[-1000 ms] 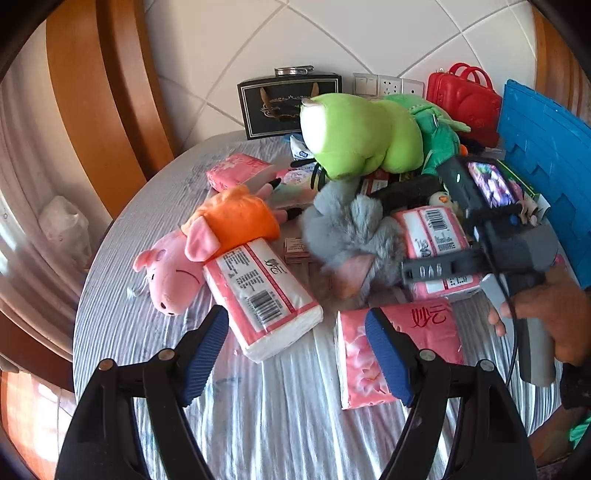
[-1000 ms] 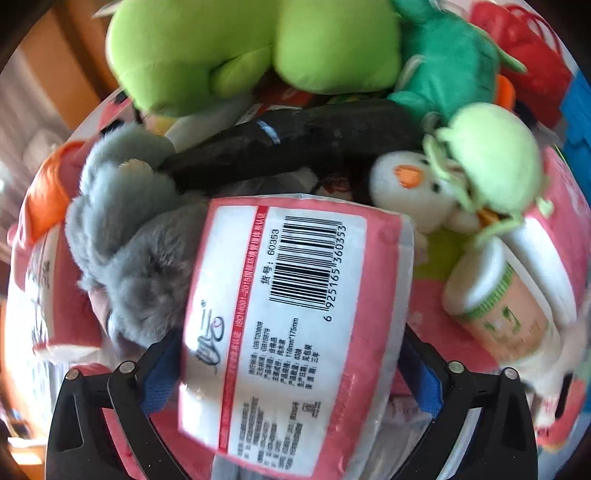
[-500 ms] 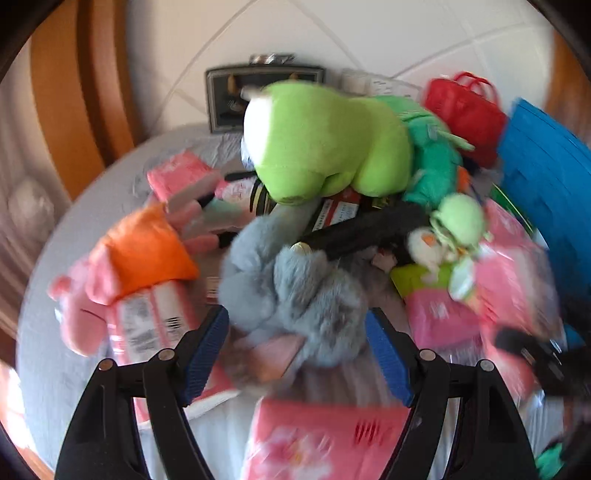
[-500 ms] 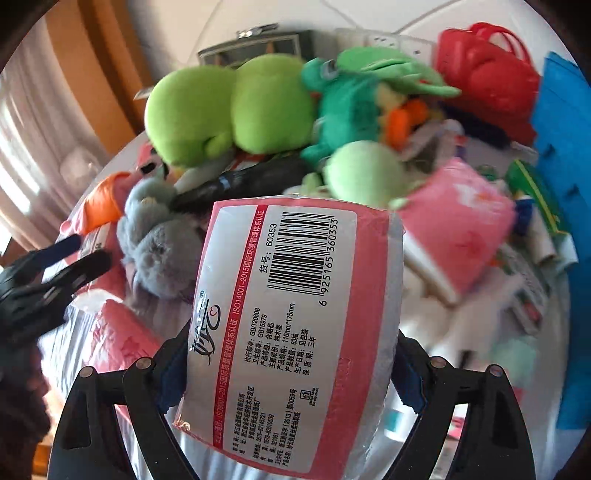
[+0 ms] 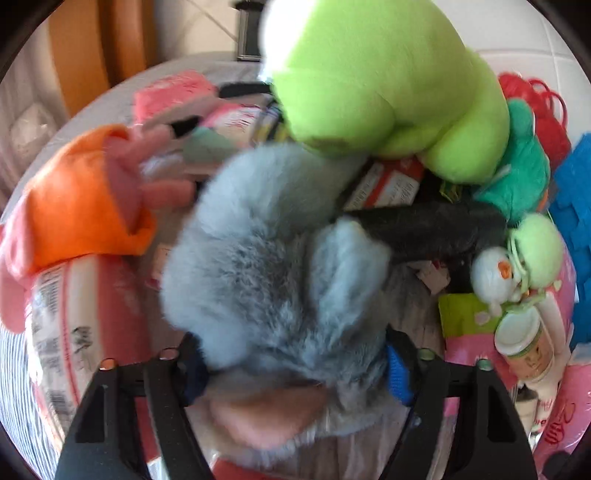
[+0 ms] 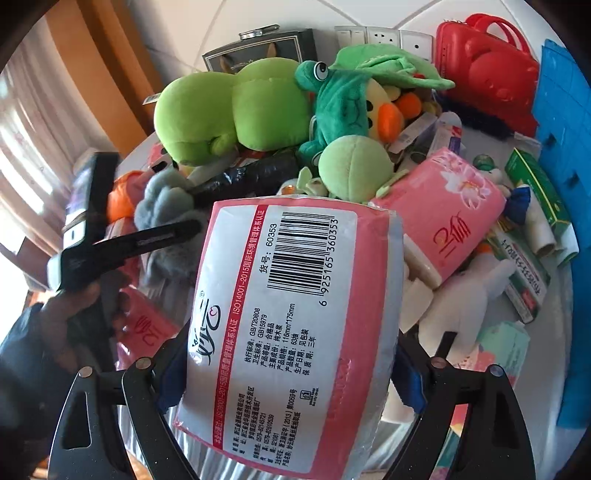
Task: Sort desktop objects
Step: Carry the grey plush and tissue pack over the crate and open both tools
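place: home | cues: plush toys (image 6: 229, 110), tiled wall (image 6: 192, 26), wall sockets (image 6: 384, 35)

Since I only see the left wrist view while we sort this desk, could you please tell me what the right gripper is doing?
Observer: The right gripper is shut on a pink-and-white plastic tissue pack, barcode label facing its camera, held up in front of the pile.
Operator: Thank you. Can you see my left gripper from there?
Observer: Yes, the left gripper reaches over the grey furry plush toy; its jaws are closing with the toy between them.
Operator: Is anything lying right of that pack?
Observer: A white plush toy lies just right of it.
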The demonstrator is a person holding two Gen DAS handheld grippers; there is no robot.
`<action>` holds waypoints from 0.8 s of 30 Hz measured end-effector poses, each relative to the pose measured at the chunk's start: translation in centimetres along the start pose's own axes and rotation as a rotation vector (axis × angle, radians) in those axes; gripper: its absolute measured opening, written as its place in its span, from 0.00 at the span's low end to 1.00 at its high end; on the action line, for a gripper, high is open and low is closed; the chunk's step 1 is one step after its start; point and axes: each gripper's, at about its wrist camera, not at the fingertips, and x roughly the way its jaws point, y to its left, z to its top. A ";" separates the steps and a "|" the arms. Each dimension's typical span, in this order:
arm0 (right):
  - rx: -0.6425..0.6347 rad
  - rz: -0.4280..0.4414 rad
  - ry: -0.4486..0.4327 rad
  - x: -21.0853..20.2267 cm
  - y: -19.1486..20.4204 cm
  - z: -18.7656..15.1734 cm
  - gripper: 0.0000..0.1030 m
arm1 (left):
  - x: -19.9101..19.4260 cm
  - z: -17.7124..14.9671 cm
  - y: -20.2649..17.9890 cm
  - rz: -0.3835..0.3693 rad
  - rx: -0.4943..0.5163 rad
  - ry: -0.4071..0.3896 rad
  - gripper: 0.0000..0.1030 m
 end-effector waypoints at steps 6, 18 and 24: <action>-0.001 0.003 -0.033 -1.4 -0.1 -0.1 0.87 | -2.8 -0.9 -0.1 -0.026 0.062 -0.084 0.37; 0.050 0.002 -0.172 -6.7 -0.7 0.2 0.87 | -13.5 -2.0 -4.6 0.014 0.364 -0.303 0.35; 0.059 -0.025 -0.309 -12.6 -0.9 0.6 0.87 | -19.5 -0.2 -9.8 -0.026 0.489 -0.439 0.35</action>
